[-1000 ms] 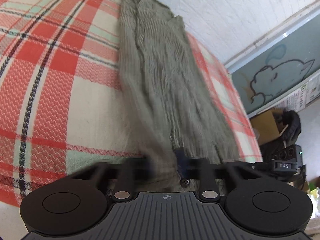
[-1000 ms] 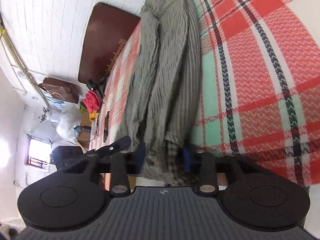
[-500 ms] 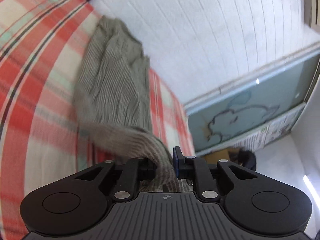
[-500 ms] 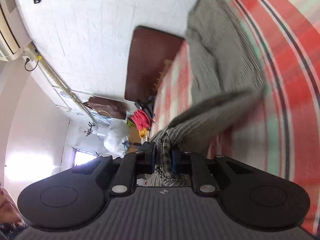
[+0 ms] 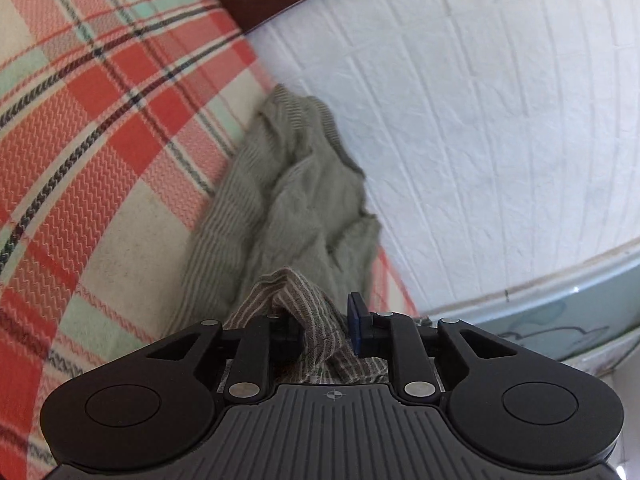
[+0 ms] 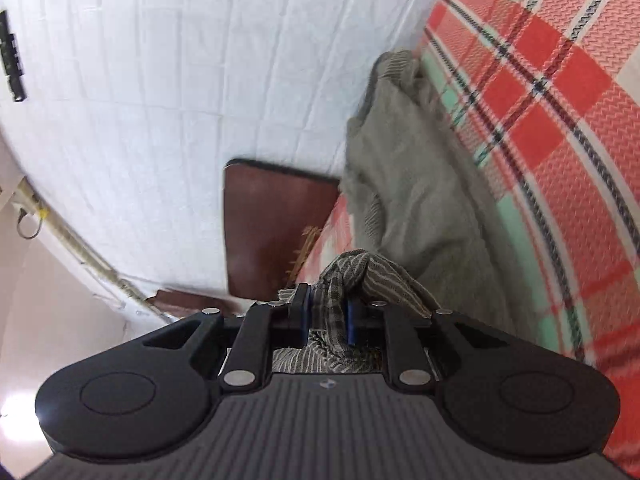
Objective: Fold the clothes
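Olive-green ribbed cloth, the garment (image 5: pixel 296 196), lies bunched along the far edge of the bed, right against the white brick wall (image 5: pixel 480 120). It sits on a plaid bedspread (image 5: pixel 92 128) of red, cream and mint squares crossed by dark lines. One striped end of the garment runs forward into the left gripper (image 5: pixel 324 330); another end runs into the right gripper (image 6: pixel 326 316).

Seen from the left wrist, the jaws have just been opening. They stand apart with the cloth bundled loosely between them, and the blue pad on the right side shows bare, clear of the fabric. In the right wrist view the jaws are clamped on a thick twist of striped cloth, with both blue pads pressed against it.

No brand, label or writing can be read anywhere. A pale blue panel (image 5: pixel 580 320) at the right edge of the left view carries an outline drawing that is cut off by the frame. A dark brown headboard (image 6: pixel 276 236) stands at the end of the bed in the right view, and its lower part is hidden behind the gripper. Much of the garment is blurred, so its folds and hem are hard to make out. The bedspread lies bare on the side away from the wall, while the garment side is hemmed in by the wall.
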Tool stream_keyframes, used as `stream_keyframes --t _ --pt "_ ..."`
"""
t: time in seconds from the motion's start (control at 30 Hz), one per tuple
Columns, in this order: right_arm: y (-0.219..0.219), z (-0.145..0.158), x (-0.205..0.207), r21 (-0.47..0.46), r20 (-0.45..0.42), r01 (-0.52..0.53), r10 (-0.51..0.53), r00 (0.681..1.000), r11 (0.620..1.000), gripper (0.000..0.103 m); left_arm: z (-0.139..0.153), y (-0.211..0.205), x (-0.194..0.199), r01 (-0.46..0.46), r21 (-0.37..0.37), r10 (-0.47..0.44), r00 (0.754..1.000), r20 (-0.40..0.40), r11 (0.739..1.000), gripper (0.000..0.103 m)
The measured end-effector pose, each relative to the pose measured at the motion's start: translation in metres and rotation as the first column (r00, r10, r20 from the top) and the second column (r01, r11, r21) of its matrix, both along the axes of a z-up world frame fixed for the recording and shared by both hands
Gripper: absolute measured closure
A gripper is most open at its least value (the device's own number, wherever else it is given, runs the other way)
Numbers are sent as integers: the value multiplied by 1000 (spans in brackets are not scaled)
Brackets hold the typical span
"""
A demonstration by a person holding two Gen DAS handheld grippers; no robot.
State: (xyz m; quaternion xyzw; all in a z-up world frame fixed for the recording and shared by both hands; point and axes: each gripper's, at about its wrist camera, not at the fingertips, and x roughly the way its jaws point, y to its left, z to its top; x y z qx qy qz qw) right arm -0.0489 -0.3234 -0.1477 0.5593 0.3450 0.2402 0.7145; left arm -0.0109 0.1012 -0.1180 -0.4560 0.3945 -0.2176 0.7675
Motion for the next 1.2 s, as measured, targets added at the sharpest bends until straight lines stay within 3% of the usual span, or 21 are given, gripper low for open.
stream_keyframes --t 0.17,0.2,0.23,0.3,0.4,0.47,0.53,0.63,0.73,0.8,0.9,1.0,1.07,1.13,1.2 --pt "-7 -34 15 -2 -101 53 -53 993 999 80 -23 -2 17 -10 -20 8 997 -80 1000 57" --pt "-8 -40 17 7 -119 62 -61 991 998 76 -27 -3 19 -9 -28 7 996 -93 1000 53" --pt "-9 -45 17 27 -129 68 -64 990 997 61 -29 -2 21 -11 -42 6 995 -103 999 50" --pt "-9 -50 17 85 -123 69 -58 991 994 43 -30 0 23 -17 -78 8 993 -116 997 34" --pt "-9 -32 15 106 -33 46 -43 999 993 42 -11 5 17 -32 -64 27 997 -72 997 27" --pt "-10 -18 10 120 40 29 -34 999 992 41 9 9 9 -32 -26 32 999 3 999 24" --pt "-10 -8 7 123 98 8 -21 995 992 41 23 11 2 -23 -33 25 998 59 999 22" --pt "-3 -2 7 40 117 -27 22 993 999 42 33 6 -5 24 -20 -22 993 113 1000 24" --pt "11 -5 6 -57 112 -94 100 989 994 51 35 -10 -7 104 60 -112 980 164 993 39" --pt "22 -5 12 -153 107 -128 145 984 980 60 29 -21 -2 135 110 -151 977 153 985 41" --pt "41 -2 26 -320 96 -153 192 977 935 63 11 -38 19 134 224 -160 982 101 965 41" --pt "41 -4 44 -394 69 -58 93 993 917 63 6 -42 34 110 304 -136 989 65 946 46" --pt "31 7 30 -366 117 -23 71 991 930 62 21 -27 22 81 277 -120 985 126 957 41" --pt "23 17 3 -381 162 -11 79 984 924 42 38 -8 0 60 277 -118 973 196 959 27" --pt "18 25 -20 -421 183 0 85 979 907 38 44 4 -25 53 349 -130 971 203 936 23"
